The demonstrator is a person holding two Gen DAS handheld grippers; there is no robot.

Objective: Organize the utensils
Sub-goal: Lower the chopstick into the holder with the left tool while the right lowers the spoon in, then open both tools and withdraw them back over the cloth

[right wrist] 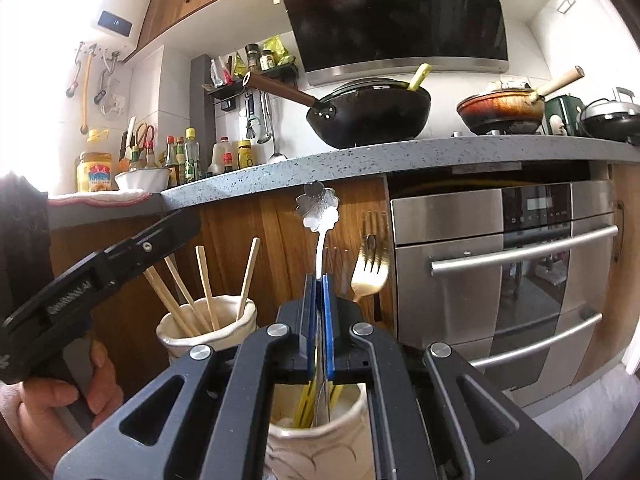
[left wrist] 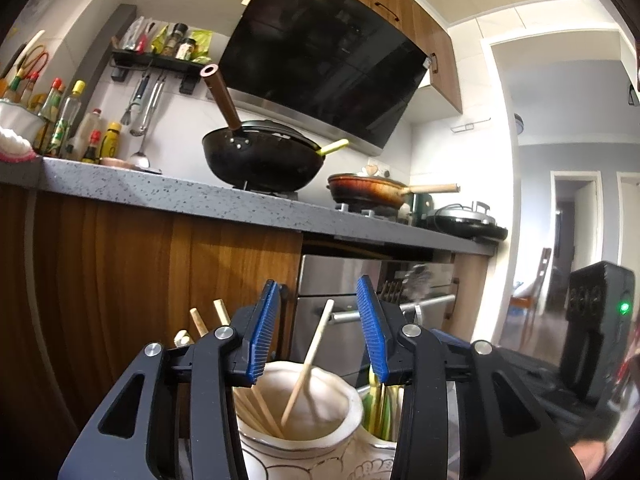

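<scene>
Key relation: a flower-bowled spoon (right wrist: 319, 216) is held upright in the right gripper (right wrist: 319, 300), directly above the right-hand ceramic holder (right wrist: 320, 440) at the lower centre of the right wrist view; the way in is judged to be straight down.
Spoon's long axis: near vertical, bowl at the top, handle running down between the blue pads (right wrist: 309, 320) toward the holder's mouth.
Right gripper state: clenched on the spoon's handle, the pads almost touching.
Nearer hand: the right, since the spoon is already gripped by it.
Left gripper state: released; in the left wrist view the left gripper (left wrist: 318, 320) is seen with jaws apart and nothing pressed by either one.
Loose chopstick (left wrist: 306, 364): leant inside the chopstick holder (left wrist: 348, 404) at the lower centre of the left wrist view, its tip risen between the parted jaws but apart from both.
Other chopsticks (right wrist: 188, 292): stood slanting in that same holder, lower left of the right wrist view.
In the way: a gold fork (right wrist: 370, 276) and yellow-handled pieces (right wrist: 304, 404) already stood in the right-hand holder, just beside the spoon's path; the handle could catch on them.
Surroundings: a wok (right wrist: 372, 116) on the counter (right wrist: 400, 152) in the upper frame, an oven (right wrist: 504, 272) at right, well apart from the work.
Person: a hand (right wrist: 60, 400) is seen at lower left, wrapped round the left gripper's grip.
</scene>
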